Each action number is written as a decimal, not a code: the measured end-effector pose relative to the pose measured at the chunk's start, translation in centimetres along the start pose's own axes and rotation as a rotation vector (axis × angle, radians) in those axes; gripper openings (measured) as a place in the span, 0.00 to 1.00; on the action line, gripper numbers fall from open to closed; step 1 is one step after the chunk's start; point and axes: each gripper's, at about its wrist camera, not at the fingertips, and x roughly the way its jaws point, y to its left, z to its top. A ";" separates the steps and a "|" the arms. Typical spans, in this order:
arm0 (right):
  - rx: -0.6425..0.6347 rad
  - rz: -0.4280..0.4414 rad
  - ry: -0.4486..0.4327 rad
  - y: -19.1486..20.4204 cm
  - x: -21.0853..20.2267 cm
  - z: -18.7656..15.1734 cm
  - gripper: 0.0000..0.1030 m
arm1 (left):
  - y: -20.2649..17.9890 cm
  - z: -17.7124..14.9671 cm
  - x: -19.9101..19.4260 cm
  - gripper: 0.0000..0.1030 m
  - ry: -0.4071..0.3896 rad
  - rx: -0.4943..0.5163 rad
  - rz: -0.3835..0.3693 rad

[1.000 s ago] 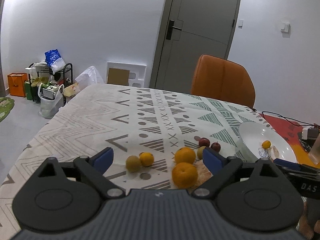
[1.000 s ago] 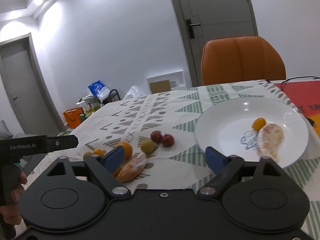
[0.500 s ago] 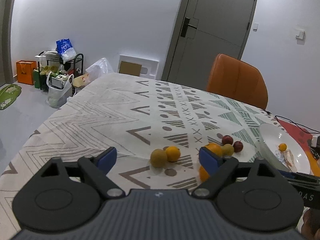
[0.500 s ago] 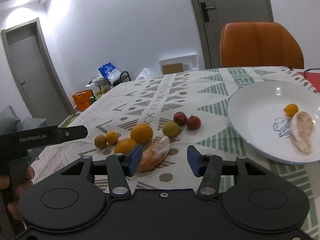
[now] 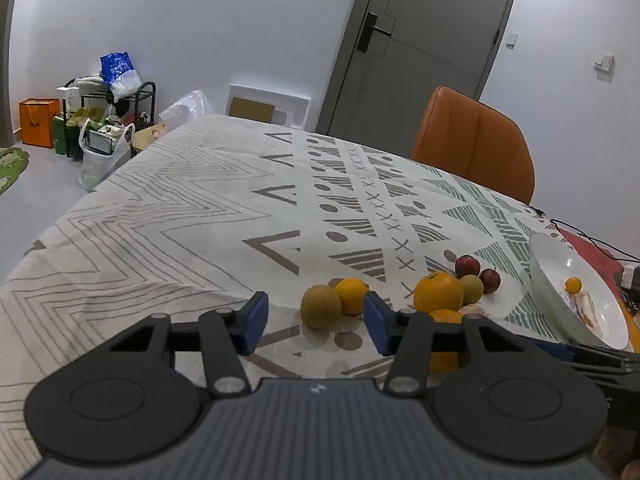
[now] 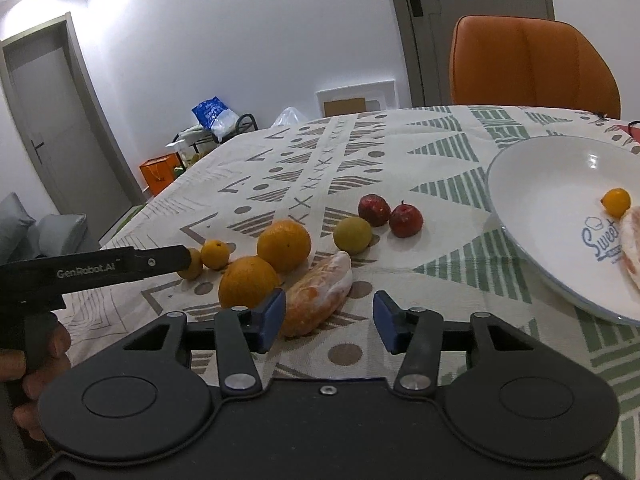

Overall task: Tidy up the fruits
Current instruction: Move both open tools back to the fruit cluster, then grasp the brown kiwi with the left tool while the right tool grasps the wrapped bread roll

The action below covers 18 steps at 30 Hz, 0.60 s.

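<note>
Fruit lies loose on the patterned tablecloth (image 5: 200, 216). My left gripper (image 5: 316, 322) is open, with a brown-green fruit (image 5: 321, 306) and a small orange (image 5: 351, 295) just beyond its fingertips. My right gripper (image 6: 329, 322) is open, its left fingertip beside a peeled citrus segment (image 6: 318, 298). Two big oranges (image 6: 266, 266), a green fruit (image 6: 353, 233) and two red fruits (image 6: 390, 215) lie behind. A white plate (image 6: 548, 200) at right holds a small orange (image 6: 616, 202) and a peeled segment (image 6: 632, 240).
An orange chair (image 5: 474, 142) stands at the table's far side. A red mat with cables (image 5: 592, 248) lies past the plate. The left gripper's body (image 6: 92, 270) reaches in from the left in the right wrist view. Bags and a rack (image 5: 100, 120) stand on the floor.
Both grippers have narrowed their openings and moved in toward the fruit. The left one now frames the brown-green fruit; the right one has closed in on the peeled segment.
</note>
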 end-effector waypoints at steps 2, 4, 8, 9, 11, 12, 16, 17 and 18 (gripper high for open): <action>-0.005 -0.002 0.002 0.2 0.3 0.1 0.48 | -0.1 0.0 0.3 0.48 0.003 0.004 -0.004; -0.011 -0.006 0.007 0.4 0.6 0.2 0.48 | -0.1 0.1 0.5 0.47 0.007 0.004 -0.007; -0.024 -0.009 0.015 1.0 1.2 0.4 0.49 | 0.0 0.0 1.0 0.47 0.012 0.006 -0.011; -0.029 -0.011 0.017 1.1 1.3 0.5 0.50 | 0.0 -0.1 1.1 0.45 0.015 0.005 -0.012; -0.036 -0.011 0.017 1.4 1.5 0.6 0.53 | 0.1 -0.1 1.3 0.43 0.017 0.005 -0.016; -0.039 -0.011 0.017 1.5 1.6 0.6 0.54 | 0.1 -0.1 1.3 0.42 0.013 0.006 -0.019; -0.058 -0.022 0.012 2.0 1.9 0.5 0.56 | 0.0 0.1 1.3 0.31 0.010 0.009 -0.047; -0.063 -0.025 0.011 2.2 1.9 0.5 0.57 | -0.1 0.1 1.3 0.26 0.011 0.011 -0.047; -0.070 -0.028 0.009 2.3 1.9 0.5 0.57 | -0.1 0.1 1.3 0.21 0.015 0.015 -0.040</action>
